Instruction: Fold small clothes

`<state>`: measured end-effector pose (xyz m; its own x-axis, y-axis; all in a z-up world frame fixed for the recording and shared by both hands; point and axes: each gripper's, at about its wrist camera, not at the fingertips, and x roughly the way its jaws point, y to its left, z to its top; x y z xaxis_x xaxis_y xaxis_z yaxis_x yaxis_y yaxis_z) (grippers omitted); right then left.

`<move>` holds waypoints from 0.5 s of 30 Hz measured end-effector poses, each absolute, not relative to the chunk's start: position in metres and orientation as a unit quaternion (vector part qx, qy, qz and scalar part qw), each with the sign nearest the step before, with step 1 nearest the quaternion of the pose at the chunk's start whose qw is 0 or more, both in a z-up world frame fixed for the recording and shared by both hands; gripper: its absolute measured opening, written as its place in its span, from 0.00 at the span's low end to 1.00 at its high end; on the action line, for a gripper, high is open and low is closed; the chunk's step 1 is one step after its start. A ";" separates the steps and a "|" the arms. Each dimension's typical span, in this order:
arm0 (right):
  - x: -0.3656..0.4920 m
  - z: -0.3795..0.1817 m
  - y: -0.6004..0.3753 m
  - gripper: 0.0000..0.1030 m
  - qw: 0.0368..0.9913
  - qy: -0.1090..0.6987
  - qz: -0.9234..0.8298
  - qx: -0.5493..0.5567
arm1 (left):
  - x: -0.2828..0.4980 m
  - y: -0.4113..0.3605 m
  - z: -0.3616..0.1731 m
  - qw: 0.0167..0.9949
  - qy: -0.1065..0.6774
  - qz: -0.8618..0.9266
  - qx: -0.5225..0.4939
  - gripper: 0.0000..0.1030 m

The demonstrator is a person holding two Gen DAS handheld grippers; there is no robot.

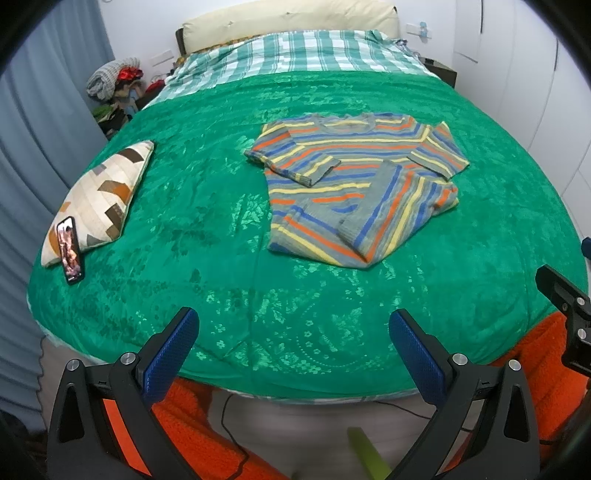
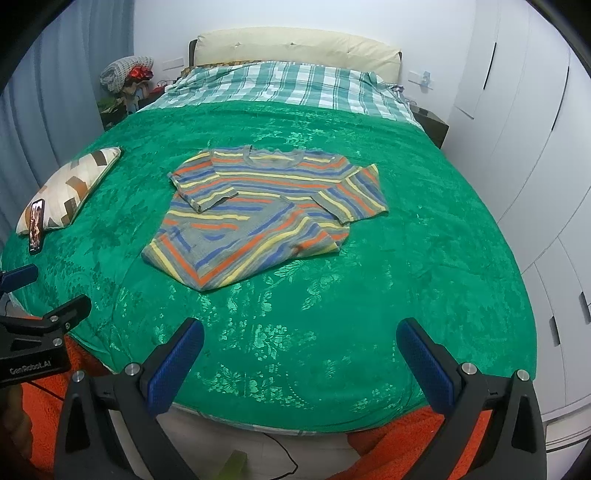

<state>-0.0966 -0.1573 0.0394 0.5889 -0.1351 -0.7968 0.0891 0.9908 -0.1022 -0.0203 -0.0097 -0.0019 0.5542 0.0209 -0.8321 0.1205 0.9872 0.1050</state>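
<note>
A small striped sweater (image 1: 354, 184), grey with orange, blue and yellow bands, lies on the green bedspread (image 1: 207, 229). Its sleeves are folded across the body and its lower right corner is turned up over the front. It also shows in the right wrist view (image 2: 266, 214). My left gripper (image 1: 293, 332) is open and empty, held back over the bed's near edge, well short of the sweater. My right gripper (image 2: 300, 343) is open and empty, also over the near edge. Part of the right gripper shows at the right edge of the left wrist view (image 1: 565, 295).
A patterned cushion (image 1: 99, 199) lies at the bed's left side with a phone (image 1: 70, 251) leaning on it. A checked blanket (image 1: 303, 51) and cream headboard (image 1: 288, 18) are at the far end. White wardrobes (image 2: 524, 147) stand right, curtains (image 1: 37, 147) left. Orange fabric (image 1: 192, 424) lies below.
</note>
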 end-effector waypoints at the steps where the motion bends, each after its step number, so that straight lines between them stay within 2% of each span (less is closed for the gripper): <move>1: -0.096 0.040 -0.157 1.00 0.891 0.449 -0.062 -0.026 | -0.020 -0.010 -0.002 0.878 0.471 -0.028 0.075 1.00; 15: -0.086 0.032 -0.155 1.00 0.890 0.454 -0.033 -0.016 | -0.008 -0.002 -0.014 0.874 0.482 -0.022 0.062 1.00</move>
